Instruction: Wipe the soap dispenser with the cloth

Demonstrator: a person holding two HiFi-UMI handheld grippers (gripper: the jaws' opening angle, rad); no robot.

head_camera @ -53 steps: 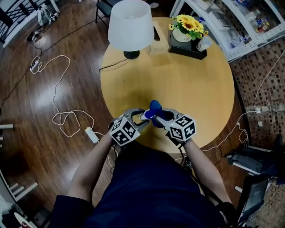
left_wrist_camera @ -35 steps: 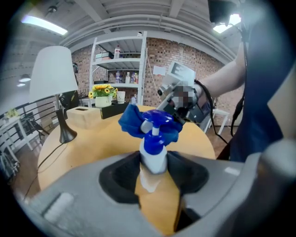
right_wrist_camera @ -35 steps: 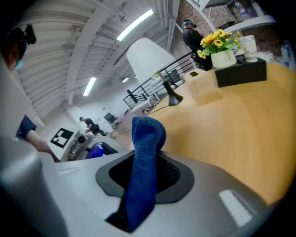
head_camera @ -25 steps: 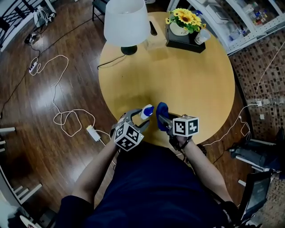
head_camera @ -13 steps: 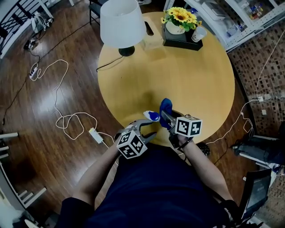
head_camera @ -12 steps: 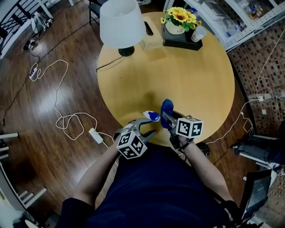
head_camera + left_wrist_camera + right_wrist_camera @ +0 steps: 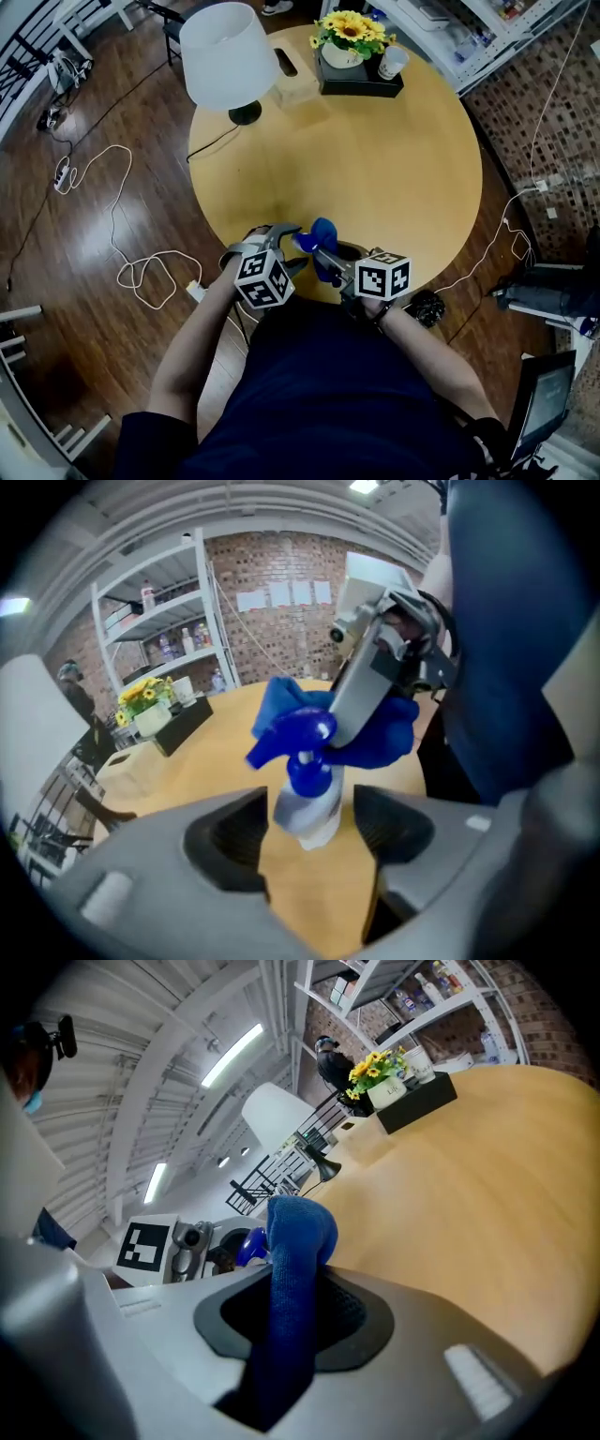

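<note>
clothing: the person is wearing a dark navy top with short sleeves, the forearms showing bare.
left gripper: it is showing a smooth grey moulded shell, its two curved arms carrying black ribbed pads.
left jaws: they have just been opening, the soap dispenser sitting between the pads with a gap either side.
right gripper: it is wearing the same grey shell, its black ribbed pads sitting in dark recesses.
marker cubes: each gripper is carrying a white cube printed with black square patterns.
fittings: the right gripper is showing a small silver knob and what look like dark cables beside it.
</note>
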